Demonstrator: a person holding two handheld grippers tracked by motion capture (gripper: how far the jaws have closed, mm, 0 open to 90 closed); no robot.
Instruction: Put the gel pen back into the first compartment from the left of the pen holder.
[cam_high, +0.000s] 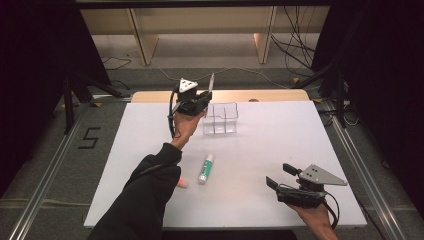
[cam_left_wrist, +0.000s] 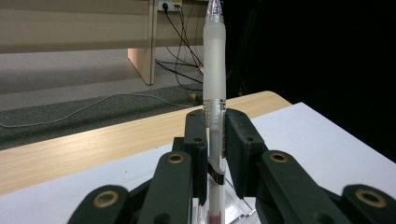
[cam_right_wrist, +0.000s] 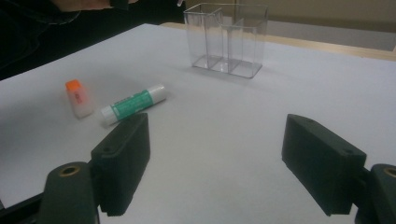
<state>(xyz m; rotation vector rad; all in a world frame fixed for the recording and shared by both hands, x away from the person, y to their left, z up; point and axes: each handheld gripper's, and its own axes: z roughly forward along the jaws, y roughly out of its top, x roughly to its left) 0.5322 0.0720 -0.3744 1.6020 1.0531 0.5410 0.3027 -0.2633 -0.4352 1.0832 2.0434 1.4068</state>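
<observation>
My left gripper (cam_high: 204, 96) is shut on a frosted clear pen (cam_left_wrist: 214, 70), which stands upright between its jaws. It hovers at the left end of a clear plastic organiser (cam_high: 220, 119) with compartments, near the table's far edge. The pen (cam_high: 212, 82) sticks up above the gripper. My right gripper (cam_high: 278, 176) is open and holds nothing, low over the table's front right. A green-and-white glue stick (cam_high: 205, 168) lies on the white table. A small white eraser with an orange cap (cam_right_wrist: 78, 98) lies next to it.
The white table top (cam_high: 280, 135) has a wooden strip (cam_high: 270, 95) along its far edge. Cables lie on the floor behind it. The person's dark left sleeve (cam_high: 145, 195) crosses the front left of the table.
</observation>
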